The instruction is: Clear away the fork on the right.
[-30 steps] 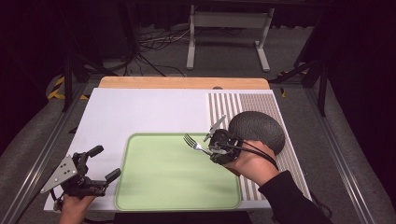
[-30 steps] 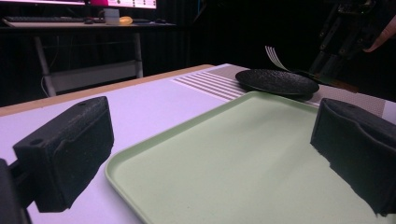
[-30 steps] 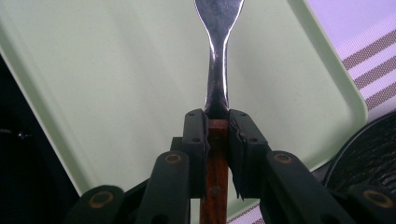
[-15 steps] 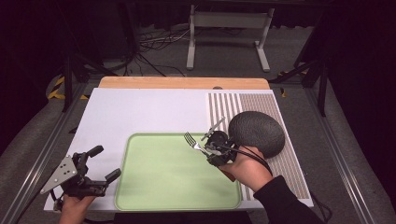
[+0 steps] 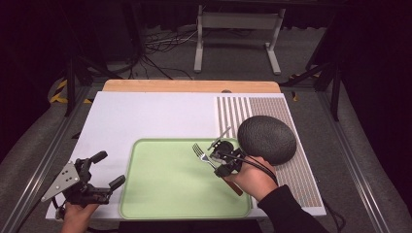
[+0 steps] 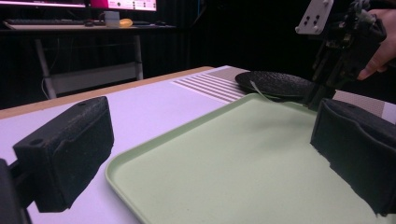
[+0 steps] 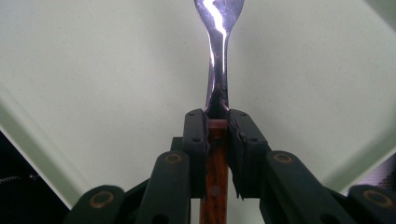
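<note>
High view: one metal fork with a reddish-brown wooden handle (image 5: 210, 158) is clamped in the right gripper (image 5: 219, 160) above the pale green rectangular tray (image 5: 165, 194), tines pointing up and left toward the table's far-left side
Its long axis runs diagonally, handle end back under the right hand (image 5: 251, 178); the right gripper view has both jaws pressed against the handle top, shiny neck (image 7: 218, 65) stretching away over the tray. One dark grey round plate (image 5: 266, 138) lies just right of the gripper, on the striped mat (image 5: 291, 170) beside the tray. The left gripper (image 5: 108, 170), jaws spread wide and empty, sits at the white table's (image 5: 145, 116) near-left corner, beside the tray's left edge
</note>
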Demonstrator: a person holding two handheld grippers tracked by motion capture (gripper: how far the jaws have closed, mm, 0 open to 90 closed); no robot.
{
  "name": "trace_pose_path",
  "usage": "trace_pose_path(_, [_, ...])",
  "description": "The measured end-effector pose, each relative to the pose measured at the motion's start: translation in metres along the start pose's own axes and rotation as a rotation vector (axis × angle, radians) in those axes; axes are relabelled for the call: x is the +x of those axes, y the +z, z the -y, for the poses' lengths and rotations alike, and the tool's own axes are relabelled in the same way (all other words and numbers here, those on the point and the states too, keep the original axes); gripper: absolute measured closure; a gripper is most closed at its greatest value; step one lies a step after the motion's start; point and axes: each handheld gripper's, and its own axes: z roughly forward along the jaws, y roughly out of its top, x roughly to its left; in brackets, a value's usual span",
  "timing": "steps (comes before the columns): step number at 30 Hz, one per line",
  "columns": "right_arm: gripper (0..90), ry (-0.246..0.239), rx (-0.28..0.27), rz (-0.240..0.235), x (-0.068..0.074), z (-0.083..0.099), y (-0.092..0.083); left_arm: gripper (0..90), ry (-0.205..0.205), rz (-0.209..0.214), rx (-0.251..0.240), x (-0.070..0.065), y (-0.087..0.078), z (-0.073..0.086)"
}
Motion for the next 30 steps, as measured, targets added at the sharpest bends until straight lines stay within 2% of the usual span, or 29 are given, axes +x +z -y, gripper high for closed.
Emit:
trace_pose_path(12, [77.6, 0.023, 0.029, -0.026, 0.000, 0.002, 0.018, 0.0, -0.002, 0.000, 0.001, 0.000, 0.000, 0.000])
trace_pose_path(14, [77.6, 0.014, 0.040, -0.033, -0.001, 0.003, 0.020, 0.0, 0.000, 0.001, 0.001, 0.000, 0.000, 0.000])
trace_pose_path(30, [77.5, 0.014, 0.085, -0.055, 0.002, 0.008, 0.026, 0.0, -0.001, 0.002, 0.001, 0.000, 0.000, 0.000])
